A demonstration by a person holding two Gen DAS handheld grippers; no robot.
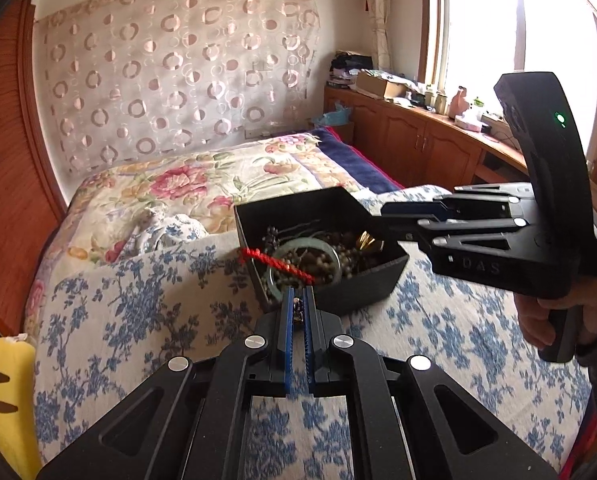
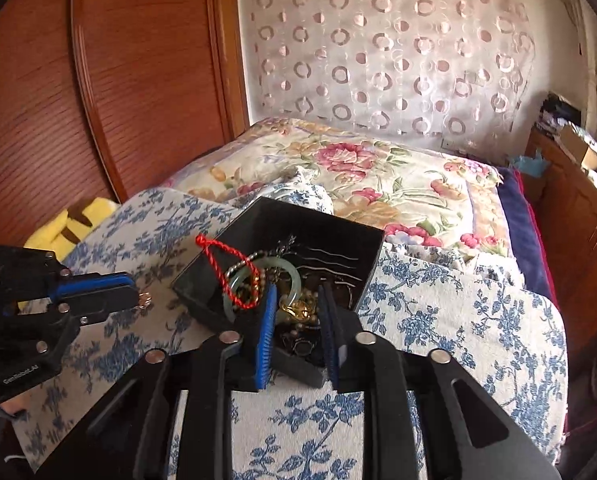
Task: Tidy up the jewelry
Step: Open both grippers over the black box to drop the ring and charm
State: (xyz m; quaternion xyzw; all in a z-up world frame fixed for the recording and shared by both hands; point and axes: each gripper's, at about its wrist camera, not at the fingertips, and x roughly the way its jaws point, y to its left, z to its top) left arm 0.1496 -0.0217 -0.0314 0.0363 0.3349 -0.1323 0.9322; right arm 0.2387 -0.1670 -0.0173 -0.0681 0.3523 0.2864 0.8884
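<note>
Black open box (image 2: 362, 252) set on a bed (image 2: 478, 320) covered in blue-flowered cloth, heaped with jewelry: pale green bangle (image 2: 294, 276), red twisted cord (image 2: 218, 264) looped over the rim at ten o'clock, beaded strands (image 1: 322, 264), a gold piece (image 2: 298, 310) near the six o'clock edge.

Left gripper (image 1: 297, 294) in the left wrist view: jaws clenched, blue pads almost touching, a small dark trinket (image 1: 297, 309) pinched between them, tips just short of the box's near wall. Seen from the right wrist view at nine o'clock, same gripper apart from the box, with a small metallic ring-like bit (image 2: 144, 299) poking out past the tips; too small to name.

Right gripper (image 2: 298, 304) above the near corner of the box, jaws parted and released, nothing pressed between the pads, gold piece visible in the gap below. From the left wrist view, reaching in from three o'clock, tips at the box's rim, a hand (image 1: 554, 320) wrapped round its handle.

Flowered quilt (image 2: 378, 176) at twelve o'clock beyond the box; yellow plush toy (image 2: 70, 224) at the bed's edge at nine o'clock.
</note>
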